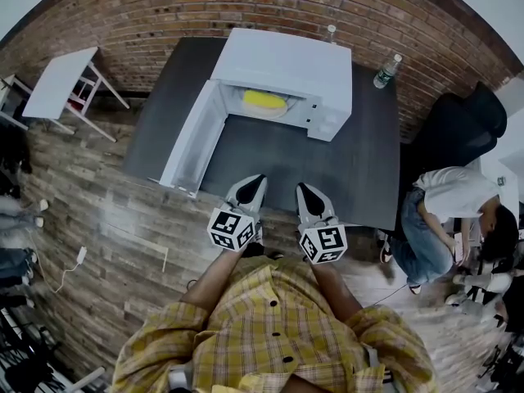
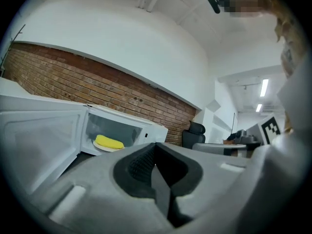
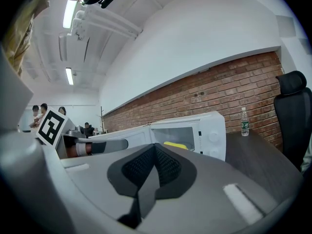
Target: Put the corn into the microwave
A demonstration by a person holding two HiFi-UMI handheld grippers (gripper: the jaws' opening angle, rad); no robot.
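Corn (image 1: 264,101) lies inside microwave (image 1: 291,60), upper centre; door (image 1: 194,133) stands open at left. Left gripper (image 1: 252,182) & right gripper (image 1: 308,191), lower centre: jaws together, nothing held. Placing step appears done; next prob. pushing door closed.

Your corn (image 1: 264,101) is yellow, inside a white microwave (image 1: 286,64) on a dark grey table (image 1: 360,170). Along the frame's top, the wall (image 1: 164,15) is red-brown brick. Your shirt (image 1: 270,326) is yellow plaid. Your left claw (image 1: 254,180) and right claw (image 1: 304,188) are grey, with black-and-white square markers (image 1: 232,228).
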